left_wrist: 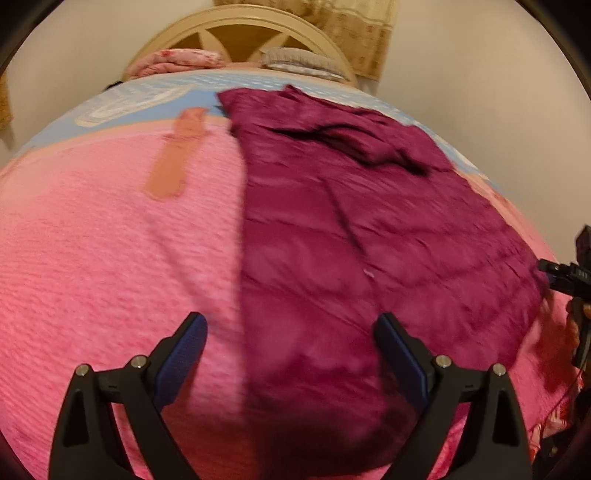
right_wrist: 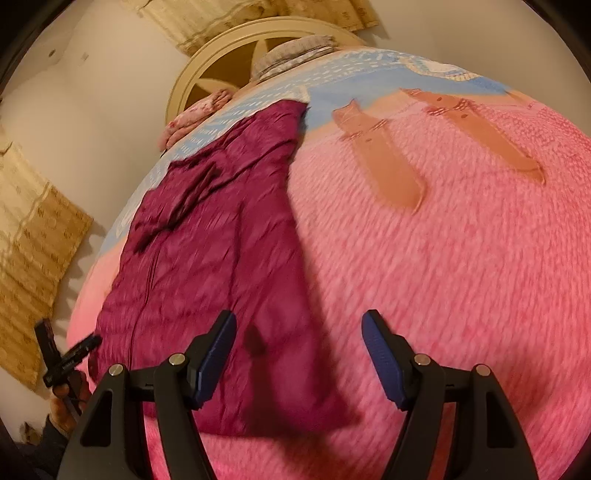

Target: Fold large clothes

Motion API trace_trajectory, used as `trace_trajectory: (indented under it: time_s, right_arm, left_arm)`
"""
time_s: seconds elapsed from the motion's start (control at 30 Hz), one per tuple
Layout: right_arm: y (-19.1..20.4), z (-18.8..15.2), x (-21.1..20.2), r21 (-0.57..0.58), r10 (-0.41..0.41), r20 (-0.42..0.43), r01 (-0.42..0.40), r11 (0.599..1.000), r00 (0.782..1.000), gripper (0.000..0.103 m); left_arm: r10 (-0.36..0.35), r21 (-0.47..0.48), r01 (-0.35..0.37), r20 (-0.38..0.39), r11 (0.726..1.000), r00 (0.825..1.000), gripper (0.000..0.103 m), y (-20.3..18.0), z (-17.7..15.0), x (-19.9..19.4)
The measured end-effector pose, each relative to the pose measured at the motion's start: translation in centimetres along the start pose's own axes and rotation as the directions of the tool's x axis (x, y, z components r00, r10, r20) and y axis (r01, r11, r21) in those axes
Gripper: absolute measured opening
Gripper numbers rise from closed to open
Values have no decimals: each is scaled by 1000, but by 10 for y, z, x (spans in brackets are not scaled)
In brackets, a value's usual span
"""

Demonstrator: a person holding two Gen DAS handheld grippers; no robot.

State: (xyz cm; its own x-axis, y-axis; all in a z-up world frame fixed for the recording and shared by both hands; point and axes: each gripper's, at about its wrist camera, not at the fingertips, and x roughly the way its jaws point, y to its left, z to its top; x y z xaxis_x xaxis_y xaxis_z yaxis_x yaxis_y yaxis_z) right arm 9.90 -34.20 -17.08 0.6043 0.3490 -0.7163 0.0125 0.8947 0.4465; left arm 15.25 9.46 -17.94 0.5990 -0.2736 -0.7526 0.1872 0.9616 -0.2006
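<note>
Under me spreads a pink textured bedspread (left_wrist: 110, 258), its far edge printed pale blue (left_wrist: 155, 92) with peach strap shapes (right_wrist: 384, 162) lying across the boundary. At the bed's head edge I see a cream headboard (left_wrist: 236, 22) with spoke cutouts, a pink floral pillow (left_wrist: 177, 61) and a grey folded blanket (left_wrist: 295, 59) against it. A beige patterned curtain (right_wrist: 33, 236) hangs on the wall.

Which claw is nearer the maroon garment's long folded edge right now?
Left. The left claw hangs open straddling the folded edge of the maroon garment. The right claw is open beside that edge, mostly over the pink bedspread.
</note>
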Motion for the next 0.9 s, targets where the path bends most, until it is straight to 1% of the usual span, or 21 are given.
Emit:
trace_trajectory:
  time_s: [0.07, 0.13, 0.17, 0.2, 0.23, 0.27, 0.3, 0.33, 0.37, 0.4, 0.47, 0.5, 0.6, 0.67, 0.7, 0.73, 0.77, 0.8, 0.83, 0.87, 0.9]
  right_arm:
    - [8, -10, 1, -1, 36, -32, -36, 999, 999, 71]
    - [16, -15, 3, -21, 51, -43, -52, 998, 998, 71]
    - [17, -16, 4, -26, 58, -50, -59, 998, 997, 68]
    - [17, -18, 5, -26, 59, -51, -60, 998, 997, 60]
    - [15, -17, 6, -18, 68, -54, -69, 997, 996, 53]
    - [12, -18, 8, 5, 85, -67, -85, 996, 994, 29]
    - [9, -19, 9, 26, 98, -67, -97, 995, 993, 23]
    - [7, -20, 8, 44, 114, -58, -111, 993, 992, 21]
    - [7, -21, 7, 47, 126, -46, -124, 991, 991, 19]
    - [9, -21, 5, 42, 129, -37, -127, 991, 991, 17]
    - [13, -22, 0, 38, 142, -20, -141, 989, 990, 15]
    - [16, -22, -3, 33, 151, -11, -151, 988, 988, 13]
    - [26, -23, -19, 12, 194, 16, -195, 981, 981, 11]
    - [33, -26, -37, -4, 229, 33, -229, 974, 973, 10]
    - [36, -27, -46, -12, 243, 42, -243, 970, 969, 10]
    - [40, -30, -57, -22, 264, 51, -263, 965, 963, 10]
    - [44, -33, -71, -35, 287, 64, -285, 958, 956, 9]
    - [47, -36, -84, -44, 309, 76, -306, 951, 948, 9]
    - [50, -38, -96, -50, 328, 89, -324, 945, 941, 9]
    - [53, -39, -111, -58, 349, 105, -344, 937, 931, 9]
    - [58, -39, -128, -75, 370, 129, -363, 929, 920, 9]
  left_arm:
    - [4, 37, -4, 6, 999, 1000, 95, -6, -7, -1]
    - [-6, 37, 6, 10, 999, 1000, 93, -5, -8, 0]
    - [-12, 26, 11, 15, 1000, 1000, 89, -4, -7, 0]
    - [-14, 17, 14, 20, 1000, 1000, 80, -2, -6, -1]
    - [-12, 10, 12, 27, 1000, 1000, 73, 1, -7, -4]
    - [-5, 11, 5, 36, 1000, 999, 58, 4, -7, -7]
    - [-13, 17, 12, 51, 1000, 999, 39, 6, -6, -12]
    - [-21, 17, 20, 60, 1000, 998, 30, 9, -9, -17]
    - [-44, 15, 43, 65, 999, 997, 14, 12, -9, -21]
    - [-74, 12, 74, 63, 997, 995, 8, 13, -9, -23]
    - [-102, 9, 101, 78, 995, 992, 5, 14, -11, -28]
    - [-118, 10, 118, 98, 993, 988, 4, 12, -12, -33]
    - [-199, -7, 202, 147, 979, 969, 4, 12, -15, -55]
    - [-236, 10, 238, 185, 971, 954, 4, 10, -13, -77]
    - [-267, 10, 271, 202, 963, 942, 4, 12, -12, -87]
    - [-311, 2, 319, 228, 948, 923, 4, 15, -12, -102]
    - [-328, -1, 339, 246, 941, 912, 4, 18, -11, -111]
    - [-356, -2, 371, 270, 929, 894, 4, 20, -10, -125]
    - [-386, 3, 404, 304, 915, 871, 4, 24, -9, -142]
    - [-395, 6, 416, 325, 909, 859, 4, 25, -9, -151]
    - [-414, 8, 440, 353, 898, 839, 4, 28, -6, -164]
